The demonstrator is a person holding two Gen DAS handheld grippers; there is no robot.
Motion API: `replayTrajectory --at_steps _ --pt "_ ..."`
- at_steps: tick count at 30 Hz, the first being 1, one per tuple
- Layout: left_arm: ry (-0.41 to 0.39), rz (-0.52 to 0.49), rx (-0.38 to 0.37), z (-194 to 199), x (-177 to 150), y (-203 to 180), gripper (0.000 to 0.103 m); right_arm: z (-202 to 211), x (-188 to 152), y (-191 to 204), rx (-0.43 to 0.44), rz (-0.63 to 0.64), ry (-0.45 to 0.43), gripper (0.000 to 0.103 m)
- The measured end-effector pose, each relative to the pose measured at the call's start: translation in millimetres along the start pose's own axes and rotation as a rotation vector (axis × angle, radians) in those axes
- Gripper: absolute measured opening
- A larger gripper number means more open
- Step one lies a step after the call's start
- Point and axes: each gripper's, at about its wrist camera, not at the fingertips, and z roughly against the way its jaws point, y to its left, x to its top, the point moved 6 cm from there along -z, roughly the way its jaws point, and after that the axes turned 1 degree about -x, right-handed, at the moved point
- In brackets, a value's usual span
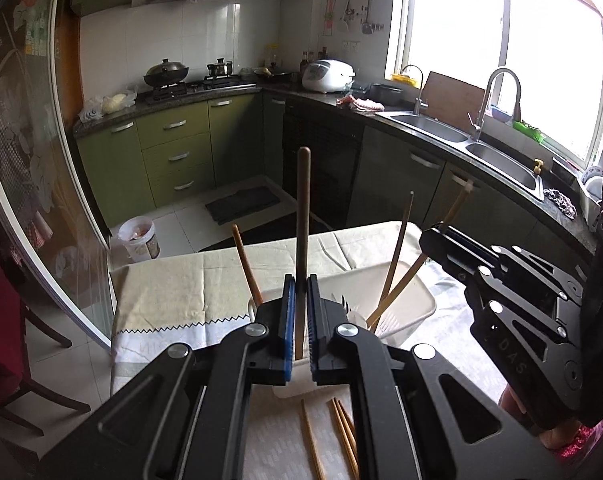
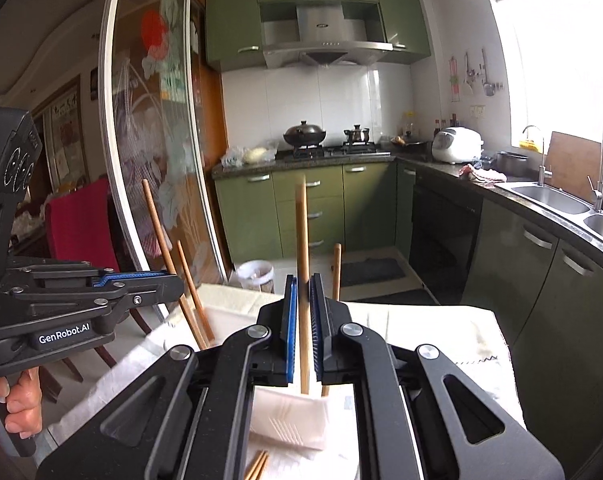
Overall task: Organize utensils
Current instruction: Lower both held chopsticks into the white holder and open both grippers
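Note:
My left gripper (image 1: 301, 316) is shut on a dark wooden chopstick (image 1: 302, 216) that stands upright over a white utensil holder (image 1: 297, 384). My right gripper (image 2: 303, 320) is shut on a lighter wooden chopstick (image 2: 301, 240), also upright over the white holder (image 2: 289, 420). Several more chopsticks (image 1: 397, 276) lean in a white basket (image 1: 413, 300) behind. Loose chopsticks (image 1: 341, 436) lie on the cloth in front. The right gripper shows in the left wrist view (image 1: 433, 236), the left one in the right wrist view (image 2: 177, 284).
The table (image 1: 181, 280) carries a pale cloth. A glass sliding door (image 1: 29, 160) stands at the left, with a red-draped chair (image 2: 77, 224) behind it. Green cabinets, a stove and a sink (image 1: 501, 160) line the far walls. A white bucket (image 1: 139, 238) sits on the floor.

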Motion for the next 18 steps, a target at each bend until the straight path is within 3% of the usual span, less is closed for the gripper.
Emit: replayTrajectory --at_steps 11,14,15,18 --pt "0.032 -0.005 0.011 -11 -14 1 0.010 9 -27 3 0.012 0.018 0.033 0.008" --pt "0.023 0.004 0.008 -6 -13 3 0.019 24 -28 4 0.031 0.006 0.018 0.011" --pt "0.015 0.008 0.007 -2 -12 3 0.025 30 -28 4 0.039 0.001 0.013 0.019" --pt "-0.011 0.020 0.014 17 -12 5 0.054 55 -33 6 0.068 -0.007 0.002 0.029"
